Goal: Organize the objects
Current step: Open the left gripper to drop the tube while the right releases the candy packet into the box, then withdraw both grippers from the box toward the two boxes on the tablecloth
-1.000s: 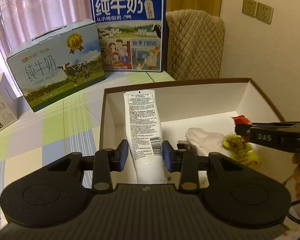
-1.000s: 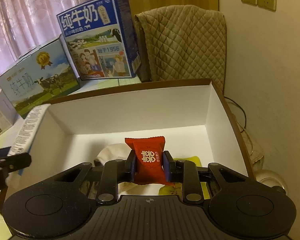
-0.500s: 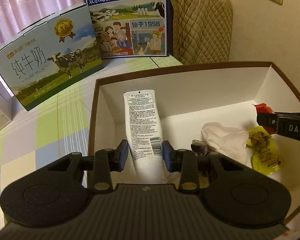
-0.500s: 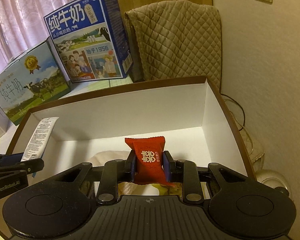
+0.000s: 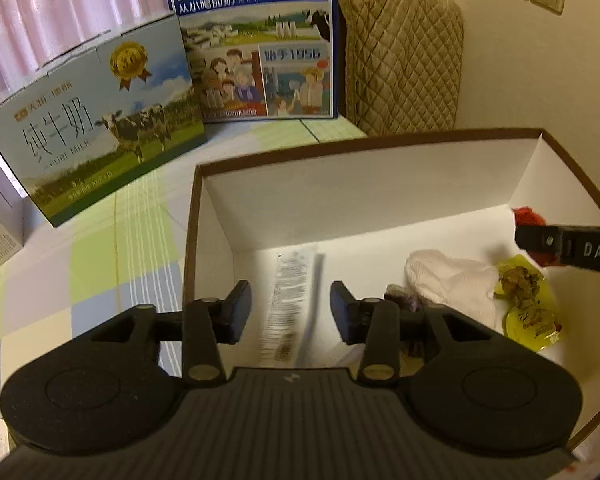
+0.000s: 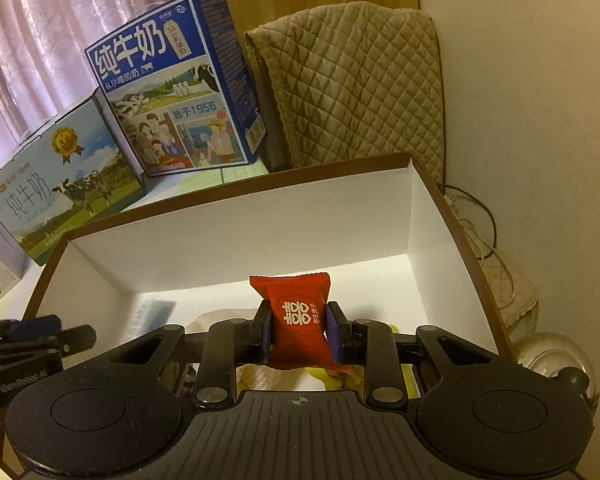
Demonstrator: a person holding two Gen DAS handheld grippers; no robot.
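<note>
Two grippers over white-lined brown-rimmed cardboard box (image 5: 380, 200). Left gripper (image 5: 291, 312) spread wide, gripping nothing; blurred white printed tube (image 5: 290, 304) between its fingers, inside box at left. Right gripper (image 6: 299, 332) clamped on red wrapped candy (image 6: 296, 316). Near right: white cloth (image 5: 452, 280), yellow snack packet (image 5: 528, 312).

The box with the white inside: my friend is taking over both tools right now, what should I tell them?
Left tool: open, just above the white tube, which looks blurred, likely dropping into the box.
Right tool: shut on the red candy packet, held over the box.
Already in the box: white cloth, yellow packet.
Left: drop the red candy in.
</note>
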